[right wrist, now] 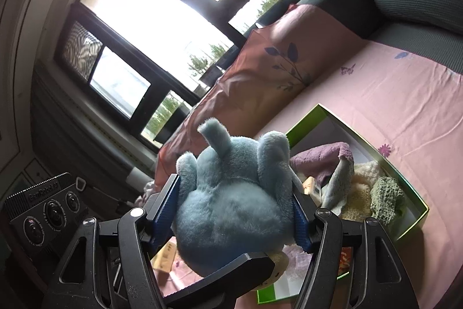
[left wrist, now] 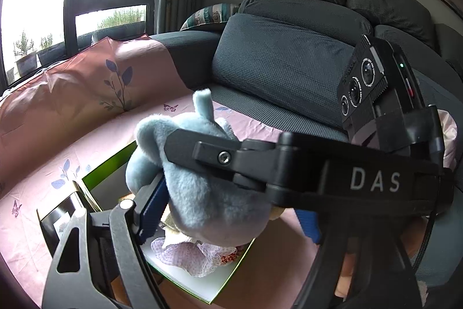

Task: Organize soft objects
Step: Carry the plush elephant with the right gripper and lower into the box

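So both grippers are clamped on the blue plush toy (right wrist: 231, 199) at once: right gripper (right wrist: 237, 210) squeezes its sides, left gripper (left wrist: 228, 201) grips it crosswise (blue pads pressed into fur), above the green-rimmed box (right wrist: 416, 196) of soft cloths on the pink sheet (right wrist: 405, 94).

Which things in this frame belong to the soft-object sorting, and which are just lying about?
Part of the job:
- blue plush toy, clamped by the left gripper and the right gripper
- green box
- purple towel, cream fleece and green knit piece in the box

Just lying about:
- pink sheet
- dark sofa cushions
- patterned pillow
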Action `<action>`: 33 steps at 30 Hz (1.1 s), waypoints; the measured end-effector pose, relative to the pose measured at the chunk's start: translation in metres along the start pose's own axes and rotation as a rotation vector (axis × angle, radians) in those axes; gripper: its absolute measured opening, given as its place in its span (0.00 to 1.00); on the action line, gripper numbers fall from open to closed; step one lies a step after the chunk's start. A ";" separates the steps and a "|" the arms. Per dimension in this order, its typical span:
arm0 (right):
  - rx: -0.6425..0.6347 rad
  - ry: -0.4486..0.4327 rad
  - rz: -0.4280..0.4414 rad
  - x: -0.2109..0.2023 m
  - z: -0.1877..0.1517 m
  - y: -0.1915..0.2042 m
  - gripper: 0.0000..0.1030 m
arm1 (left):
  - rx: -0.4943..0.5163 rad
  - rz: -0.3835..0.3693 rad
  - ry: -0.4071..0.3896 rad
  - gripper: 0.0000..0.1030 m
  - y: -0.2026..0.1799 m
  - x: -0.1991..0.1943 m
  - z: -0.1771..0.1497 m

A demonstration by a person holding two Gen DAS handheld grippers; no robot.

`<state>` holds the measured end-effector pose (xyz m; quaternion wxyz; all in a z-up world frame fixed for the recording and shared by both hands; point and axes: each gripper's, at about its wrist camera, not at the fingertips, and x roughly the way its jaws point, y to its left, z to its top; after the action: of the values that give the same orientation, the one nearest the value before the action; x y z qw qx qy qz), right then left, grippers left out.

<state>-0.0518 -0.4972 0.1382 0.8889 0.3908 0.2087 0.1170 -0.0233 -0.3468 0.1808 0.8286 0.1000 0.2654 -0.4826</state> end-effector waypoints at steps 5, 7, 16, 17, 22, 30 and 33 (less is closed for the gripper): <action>0.036 0.015 -0.029 0.006 0.000 -0.014 0.67 | -0.026 -0.012 0.018 0.71 0.006 0.015 -0.003; 0.042 0.014 -0.036 0.006 -0.001 -0.017 0.67 | -0.030 -0.017 0.022 0.71 0.006 0.019 -0.003; 0.077 0.036 -0.077 0.013 -0.003 -0.029 0.67 | -0.043 -0.023 0.063 0.69 0.013 0.037 -0.003; 0.079 0.040 -0.082 0.014 -0.004 -0.030 0.67 | -0.045 -0.019 0.067 0.67 0.014 0.039 -0.004; 0.087 0.062 -0.125 0.018 -0.005 -0.036 0.67 | -0.059 -0.008 0.094 0.65 0.017 0.047 -0.009; 0.094 0.082 -0.202 0.023 -0.007 -0.043 0.67 | -0.067 0.024 0.128 0.69 0.023 0.057 -0.013; 0.096 0.087 -0.208 0.024 -0.008 -0.044 0.67 | -0.077 0.030 0.132 0.69 0.025 0.058 -0.015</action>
<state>-0.0322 -0.5124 0.0932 0.8666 0.4035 0.2919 0.0308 0.0157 -0.3706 0.1353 0.8197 0.1040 0.3364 -0.4518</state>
